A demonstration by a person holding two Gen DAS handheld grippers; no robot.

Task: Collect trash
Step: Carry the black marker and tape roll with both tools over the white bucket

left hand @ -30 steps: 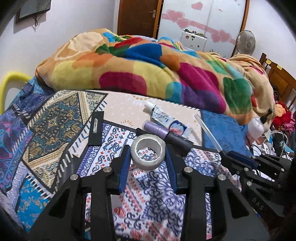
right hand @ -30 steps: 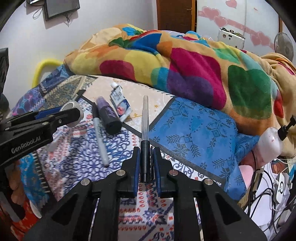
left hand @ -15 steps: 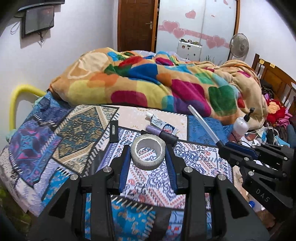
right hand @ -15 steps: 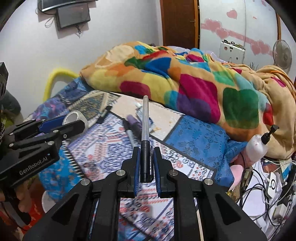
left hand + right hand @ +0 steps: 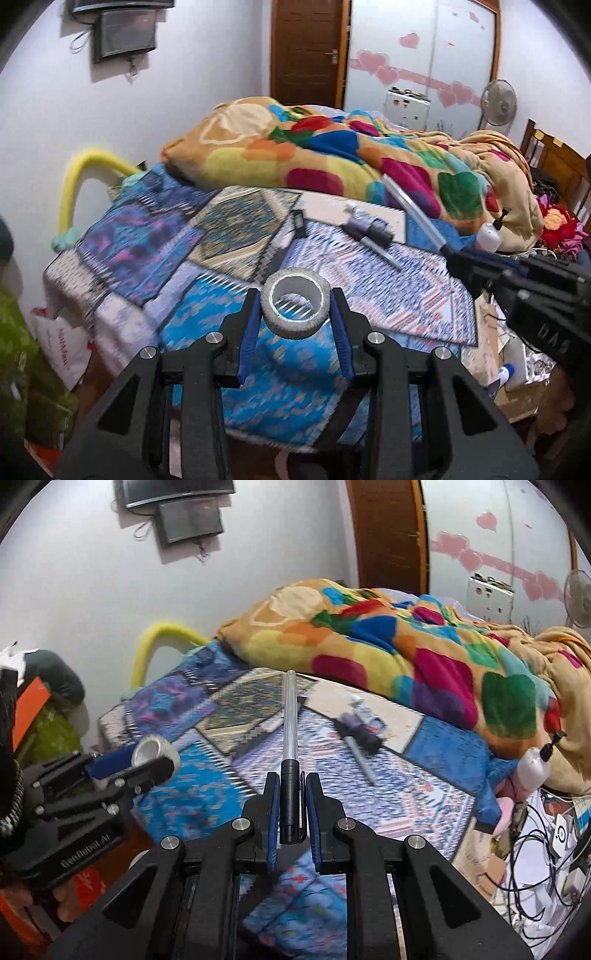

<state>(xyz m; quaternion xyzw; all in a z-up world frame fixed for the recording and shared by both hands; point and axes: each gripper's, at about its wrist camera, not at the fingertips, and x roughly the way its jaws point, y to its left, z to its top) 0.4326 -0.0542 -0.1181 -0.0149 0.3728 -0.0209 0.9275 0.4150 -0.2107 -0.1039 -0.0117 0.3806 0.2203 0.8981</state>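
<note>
1. Left hand-held gripper (image 5: 294, 325) is pinching the tape roll (image 5: 294, 307) across its rim, above the bed (image 5: 424, 295); light, stiff.
2. Right hand-held gripper (image 5: 291, 805) is clamping the pen (image 5: 290, 738) by its black end; thin, slippery.

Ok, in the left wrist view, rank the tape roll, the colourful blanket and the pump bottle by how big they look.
1. colourful blanket, by far the largest.
2. tape roll, shut in the left tool; it sits right at the camera, so its look is inflated.
3. pump bottle, smallest, far off at the right.
</note>
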